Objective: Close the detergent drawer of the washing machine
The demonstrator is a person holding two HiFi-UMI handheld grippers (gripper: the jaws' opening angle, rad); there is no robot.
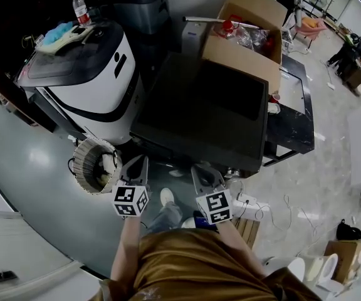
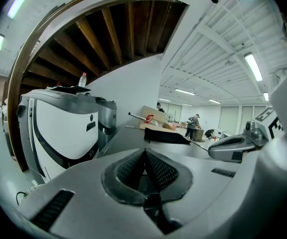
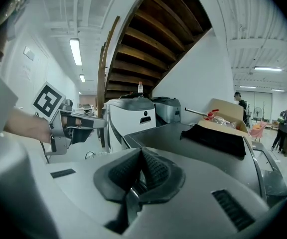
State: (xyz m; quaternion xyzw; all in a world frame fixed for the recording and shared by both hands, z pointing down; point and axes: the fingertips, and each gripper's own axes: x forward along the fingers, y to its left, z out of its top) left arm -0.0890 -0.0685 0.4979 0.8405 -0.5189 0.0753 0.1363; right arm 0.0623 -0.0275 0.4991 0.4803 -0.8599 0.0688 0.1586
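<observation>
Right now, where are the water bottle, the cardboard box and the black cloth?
water bottle [image 1: 80,9]: head view, its body.
cardboard box [image 1: 243,61]: head view, its front wall.
black cloth [image 3: 215,139]: right gripper view, its middle.

The glossy grey floor [image 1: 33,168] carries a rounded white-and-black machine [image 1: 99,83] and, just beside it, a dark grey square-topped machine [image 1: 193,121]. A round ribbed drum [image 1: 94,165] stands in front of the white one. A white power strip with thin cables [image 1: 246,200] lies near the dark one.
</observation>
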